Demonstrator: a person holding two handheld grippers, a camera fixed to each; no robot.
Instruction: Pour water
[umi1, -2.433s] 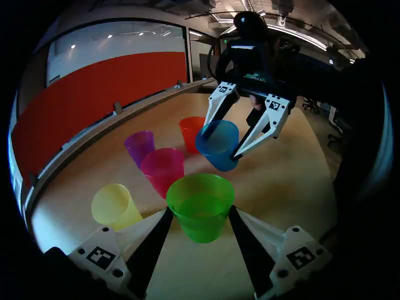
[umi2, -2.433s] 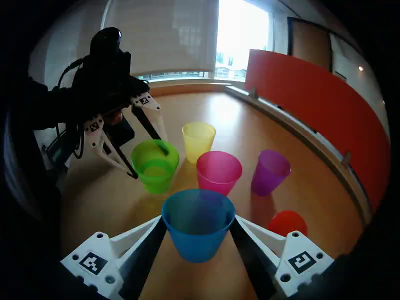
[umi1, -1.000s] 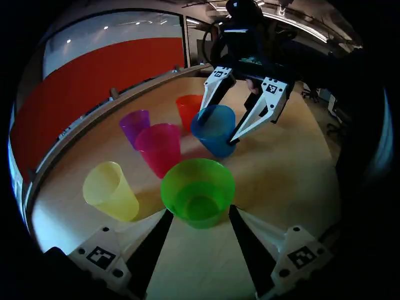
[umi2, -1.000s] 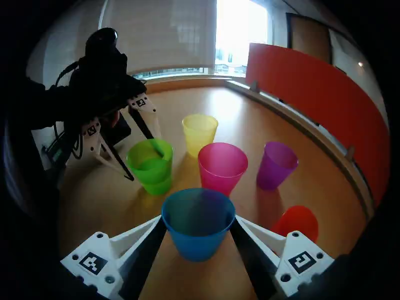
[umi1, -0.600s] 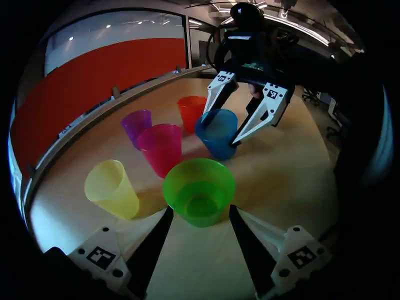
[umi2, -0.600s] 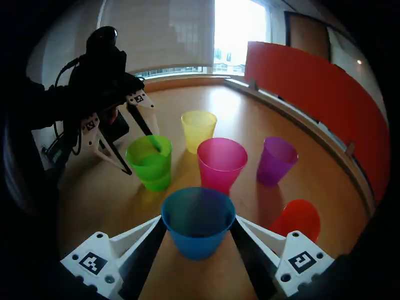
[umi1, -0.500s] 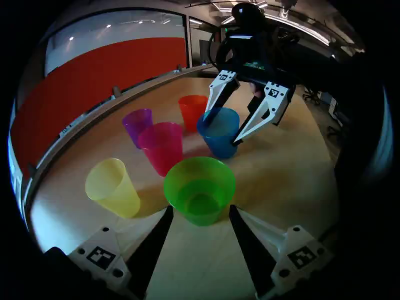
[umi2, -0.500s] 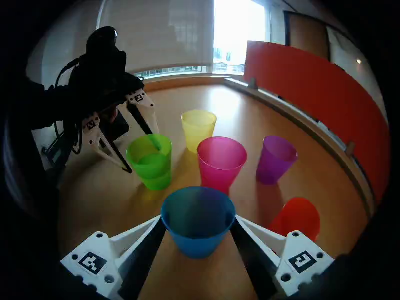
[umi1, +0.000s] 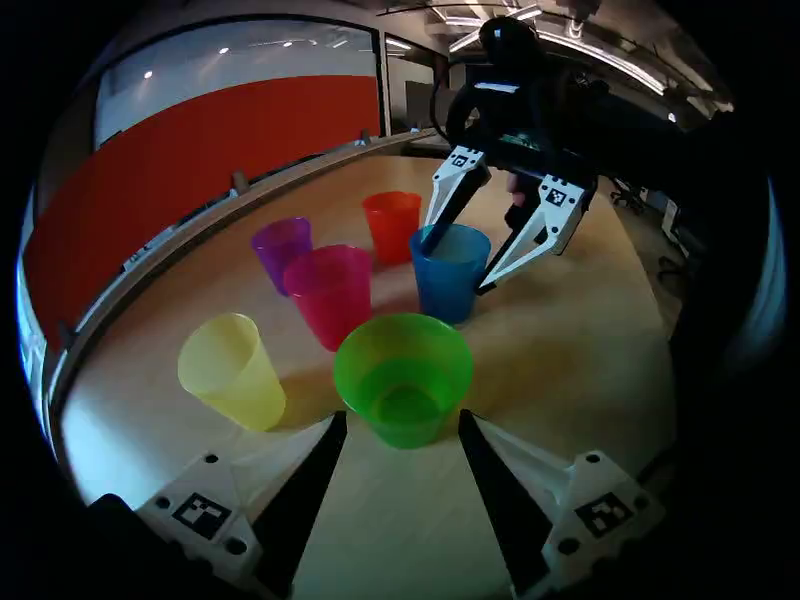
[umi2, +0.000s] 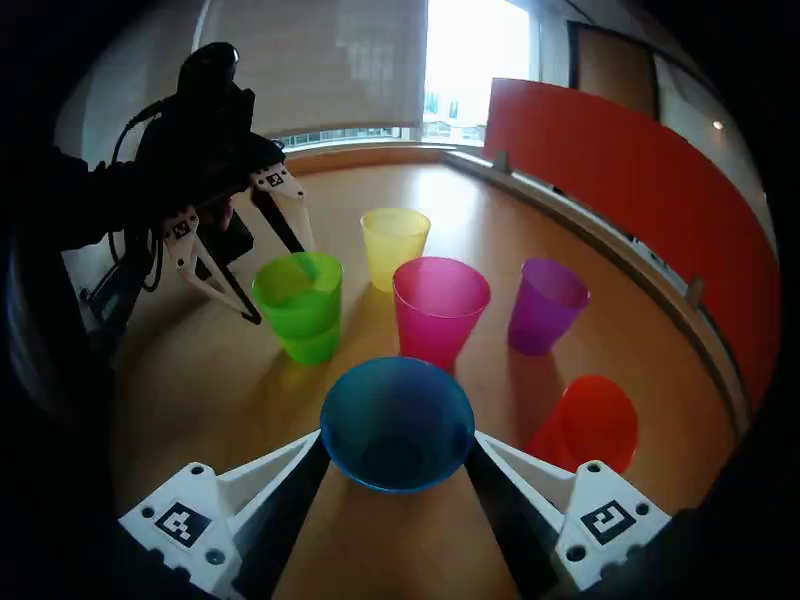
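A green cup (umi1: 403, 380) stands upright on the wooden table (umi1: 560, 350), and my left gripper (umi1: 400, 422) is shut on its sides. A little liquid seems to lie in its bottom. Beyond it is the blue cup (umi1: 450, 285), upright, low at the tabletop, with the right gripper (umi1: 457, 266) shut on it. In the right gripper view I look down into the blue cup (umi2: 398, 425), which sits between the right gripper's (umi2: 397, 442) fingers. The green cup (umi2: 298, 305) is farther off at the left, held by the left gripper (umi2: 275, 283).
Several other cups stand in a cluster on the table: yellow (umi1: 232, 372), pink (umi1: 330, 293), purple (umi1: 281, 250) and red (umi1: 391, 225). A red wall panel (umi1: 200, 150) runs along the table's far edge. A person's dark sleeve (umi2: 90, 210) is behind the left gripper.
The blue cup has gone from leaning toward the green cup to upright, and has shifted slightly away and down. The green cup has stayed put in the left gripper.
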